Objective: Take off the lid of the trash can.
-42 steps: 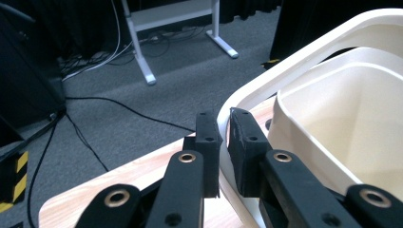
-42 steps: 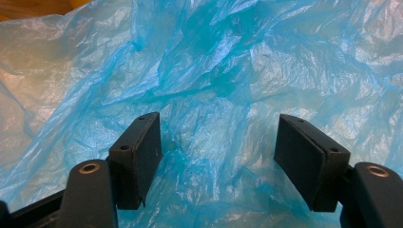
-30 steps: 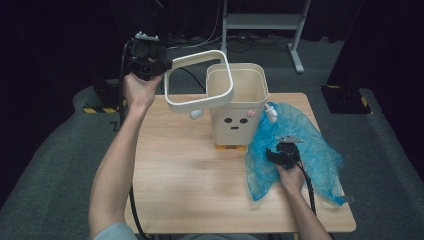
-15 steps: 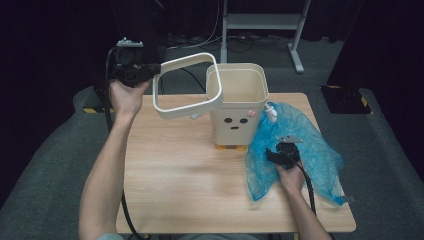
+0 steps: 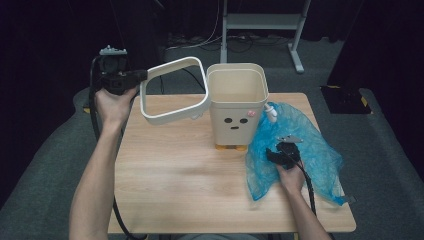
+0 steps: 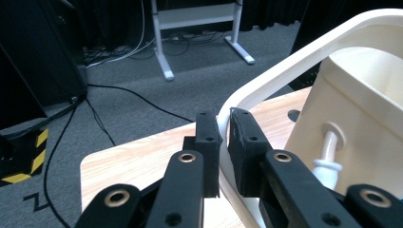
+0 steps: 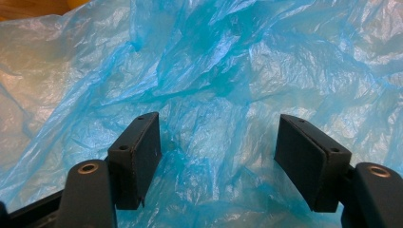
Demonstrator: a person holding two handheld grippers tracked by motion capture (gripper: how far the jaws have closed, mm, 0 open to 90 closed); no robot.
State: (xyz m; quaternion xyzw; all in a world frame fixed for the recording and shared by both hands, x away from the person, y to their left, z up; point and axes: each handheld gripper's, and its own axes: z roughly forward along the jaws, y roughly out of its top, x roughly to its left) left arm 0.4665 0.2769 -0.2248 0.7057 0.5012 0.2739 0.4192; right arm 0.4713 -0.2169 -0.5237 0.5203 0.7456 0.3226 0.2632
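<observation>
A cream bin [image 5: 237, 107] with a drawn face stands upright at the back of the wooden table [image 5: 170, 175]. My left gripper [image 5: 142, 76] is shut on the cream square rim ring [image 5: 172, 90], holding it tilted in the air to the left of the bin. In the left gripper view the jaws pinch the ring's edge [image 6: 247, 102], left gripper [image 6: 224, 137], with the bin [image 6: 361, 123] behind. My right gripper [image 5: 274, 156] stands open low over the crumpled blue plastic bag [image 5: 300, 145] at the table's right. In the right gripper view the right gripper [image 7: 218, 152] has only blue bag [image 7: 218, 85] film between its wide jaws.
A white metal stand [image 5: 260, 22] and cables lie on the grey floor behind the table. A dark box with yellow and black stripes [image 6: 21, 152] sits on the floor left of the table. A dark object [image 5: 345, 97] lies on the floor at the right.
My left hand has carried the rim ring further left and slightly down, away from the bin's top. The right gripper and the bag have stayed put.
</observation>
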